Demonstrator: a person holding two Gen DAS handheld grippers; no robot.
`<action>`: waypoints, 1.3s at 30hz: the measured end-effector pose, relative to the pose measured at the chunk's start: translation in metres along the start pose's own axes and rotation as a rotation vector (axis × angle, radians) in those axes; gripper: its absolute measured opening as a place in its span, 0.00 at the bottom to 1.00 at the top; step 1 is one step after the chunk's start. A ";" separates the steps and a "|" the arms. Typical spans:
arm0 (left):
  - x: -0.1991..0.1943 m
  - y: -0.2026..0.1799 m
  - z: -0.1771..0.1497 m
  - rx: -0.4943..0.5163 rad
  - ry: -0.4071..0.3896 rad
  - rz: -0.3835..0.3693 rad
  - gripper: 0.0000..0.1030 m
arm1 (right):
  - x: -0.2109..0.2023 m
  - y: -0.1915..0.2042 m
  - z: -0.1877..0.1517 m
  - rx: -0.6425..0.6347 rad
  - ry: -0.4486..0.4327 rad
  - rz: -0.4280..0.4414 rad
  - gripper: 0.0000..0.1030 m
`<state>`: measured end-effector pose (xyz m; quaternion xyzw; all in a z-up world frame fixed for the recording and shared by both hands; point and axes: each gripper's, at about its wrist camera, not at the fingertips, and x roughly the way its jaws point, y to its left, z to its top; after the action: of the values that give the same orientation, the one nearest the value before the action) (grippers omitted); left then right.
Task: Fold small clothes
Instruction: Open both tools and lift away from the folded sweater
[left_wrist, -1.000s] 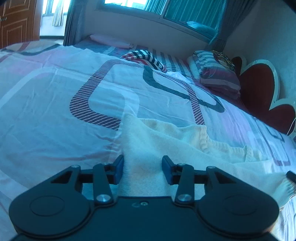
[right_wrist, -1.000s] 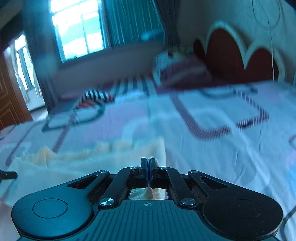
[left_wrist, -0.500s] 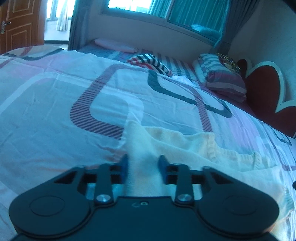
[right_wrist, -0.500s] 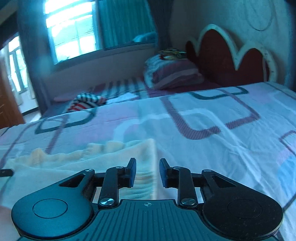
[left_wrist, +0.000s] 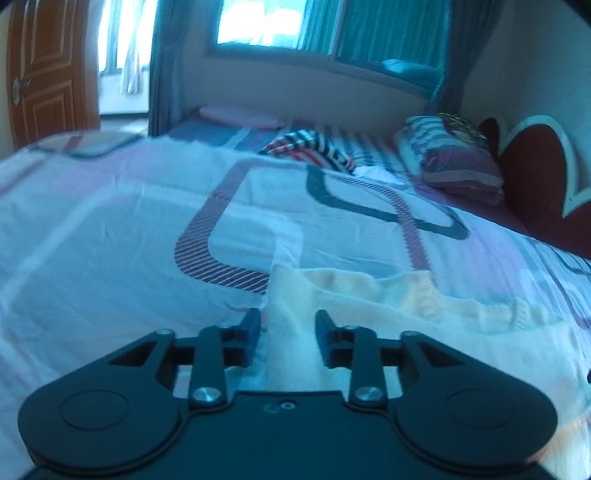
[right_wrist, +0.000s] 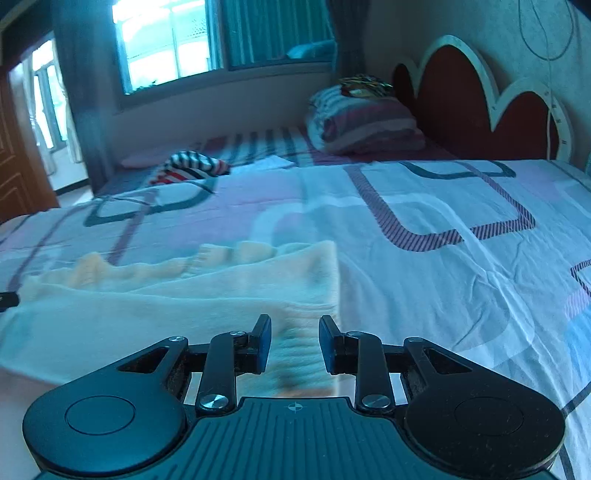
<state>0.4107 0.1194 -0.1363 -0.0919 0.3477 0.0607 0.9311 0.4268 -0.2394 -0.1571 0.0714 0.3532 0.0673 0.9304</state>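
Fingers (right_wrist: 262, 341) apart astride ribbed hem (right_wrist: 295, 345)

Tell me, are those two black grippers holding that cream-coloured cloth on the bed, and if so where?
Neither holds it. The left gripper and the right gripper both stand open, each with an edge of the cream garment lying loose between its fingers.
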 end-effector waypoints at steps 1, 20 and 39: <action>-0.009 0.000 -0.002 0.001 0.001 -0.012 0.44 | -0.008 0.004 -0.003 0.002 0.000 0.022 0.27; -0.084 -0.073 -0.118 0.274 0.182 -0.216 0.48 | -0.070 0.073 -0.097 -0.146 0.143 0.168 0.27; -0.164 -0.071 -0.157 0.212 0.183 -0.100 0.50 | -0.141 0.045 -0.126 -0.162 0.126 0.270 0.28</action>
<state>0.2005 0.0091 -0.1355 -0.0155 0.4306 -0.0315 0.9019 0.2351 -0.2091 -0.1507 0.0385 0.3915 0.2242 0.8916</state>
